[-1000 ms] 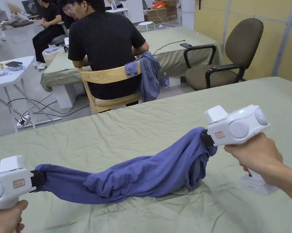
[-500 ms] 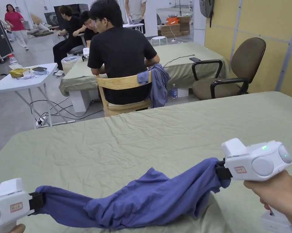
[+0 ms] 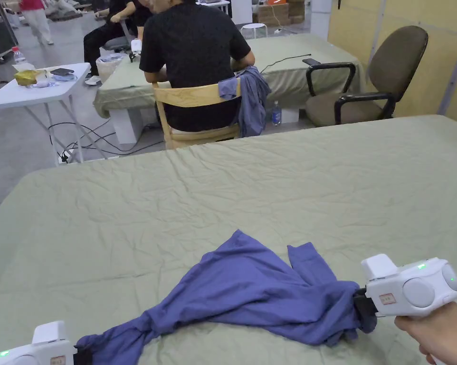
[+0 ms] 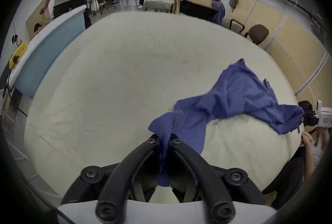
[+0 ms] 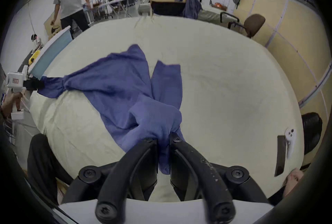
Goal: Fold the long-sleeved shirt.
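Observation:
A blue long-sleeved shirt [image 3: 265,294] lies stretched across the near part of the green-covered table [image 3: 270,190], partly spread, with one sleeve [image 3: 308,261] pointing away from me. My left gripper [image 3: 78,356] at the bottom left is shut on a bunched end of the shirt [image 4: 164,139]. My right gripper [image 3: 360,304] at the lower right is shut on the other bunched end [image 5: 164,138]. In the left gripper view the right gripper [image 4: 309,116] shows at the far right; in the right gripper view the left gripper [image 5: 32,83] shows at the far left.
Beyond the table's far edge a person in black sits on a wooden chair [image 3: 194,111] with a blue garment [image 3: 251,102] over its back. A brown office chair [image 3: 365,81] stands at the back right. A white folding table [image 3: 33,90] stands at the back left.
Both grippers have come down toward the near edge with the shirt. The shirt, a hanging bundle before, now lies spread on the table with a sleeve flung forward.

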### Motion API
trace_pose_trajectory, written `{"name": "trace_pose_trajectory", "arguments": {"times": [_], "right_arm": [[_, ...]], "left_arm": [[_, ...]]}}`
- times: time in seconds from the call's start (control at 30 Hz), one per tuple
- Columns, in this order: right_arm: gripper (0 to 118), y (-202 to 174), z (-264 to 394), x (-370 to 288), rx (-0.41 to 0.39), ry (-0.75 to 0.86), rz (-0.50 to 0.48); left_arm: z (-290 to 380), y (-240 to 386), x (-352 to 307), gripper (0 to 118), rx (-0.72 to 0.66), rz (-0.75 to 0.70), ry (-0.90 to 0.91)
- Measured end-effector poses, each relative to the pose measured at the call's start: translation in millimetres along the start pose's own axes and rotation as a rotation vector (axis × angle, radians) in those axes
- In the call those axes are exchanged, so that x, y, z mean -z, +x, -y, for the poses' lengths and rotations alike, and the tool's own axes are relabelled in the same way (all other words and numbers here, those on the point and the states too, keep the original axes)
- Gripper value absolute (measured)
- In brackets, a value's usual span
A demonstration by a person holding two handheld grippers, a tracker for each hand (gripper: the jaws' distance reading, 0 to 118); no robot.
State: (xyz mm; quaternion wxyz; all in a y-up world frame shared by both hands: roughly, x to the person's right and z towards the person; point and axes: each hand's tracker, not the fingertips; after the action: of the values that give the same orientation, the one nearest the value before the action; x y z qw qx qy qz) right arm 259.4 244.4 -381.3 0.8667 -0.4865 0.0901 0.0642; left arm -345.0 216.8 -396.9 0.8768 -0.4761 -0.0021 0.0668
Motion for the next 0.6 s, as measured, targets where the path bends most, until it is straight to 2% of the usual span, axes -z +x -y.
{"name": "trace_pose_trajectory", "arguments": {"times": [0.07,0.1,0.13,0.2,0.23,0.3,0.4,0.5,0.57,0.6], "right_arm": [[16,3.1,4.5,6.1,-0.002,-0.014,0.0],[18,3.1,4.1,9.8,-0.001,-0.04,0.009],[26,1.8,5.7,11.4,-0.009,-0.057,0.022],[54,0.4,9.4,8.6,-0.055,-0.077,0.038],[55,-1.5,11.0,4.6,-0.079,-0.075,0.032],[55,-4.0,14.1,-8.1,-0.114,-0.042,0.001],[55,-9.8,19.9,-41.2,-0.118,-0.015,0.005],[55,-24.0,23.3,-83.1,-0.102,0.111,0.036],[55,-32.5,26.1,-103.7,-0.073,0.185,0.021],[54,-35.4,28.2,-112.6,-0.05,0.213,0.005]], "left_arm": [[5.9,-5.4,5.7,9,-0.008,0.001,-0.005],[7.0,-6.8,7.7,14,-0.011,-0.005,-0.002],[8.5,-6.2,11.0,24,-0.011,-0.025,-0.002],[8.1,-5.7,13.4,65,0.01,-0.056,-0.023],[8.4,-5.0,10.6,68,0.027,-0.051,-0.025],[12.5,3.4,-2.9,67,0.057,-0.057,0.048],[14.0,12.9,-31.4,67,0.069,-0.052,0.117],[16.2,27.4,-58.5,66,0.104,-0.029,0.177],[25.6,48.2,-79.7,57,0.133,0.01,0.215],[29.2,55.1,-87.3,45,0.147,0.038,0.221]]}}
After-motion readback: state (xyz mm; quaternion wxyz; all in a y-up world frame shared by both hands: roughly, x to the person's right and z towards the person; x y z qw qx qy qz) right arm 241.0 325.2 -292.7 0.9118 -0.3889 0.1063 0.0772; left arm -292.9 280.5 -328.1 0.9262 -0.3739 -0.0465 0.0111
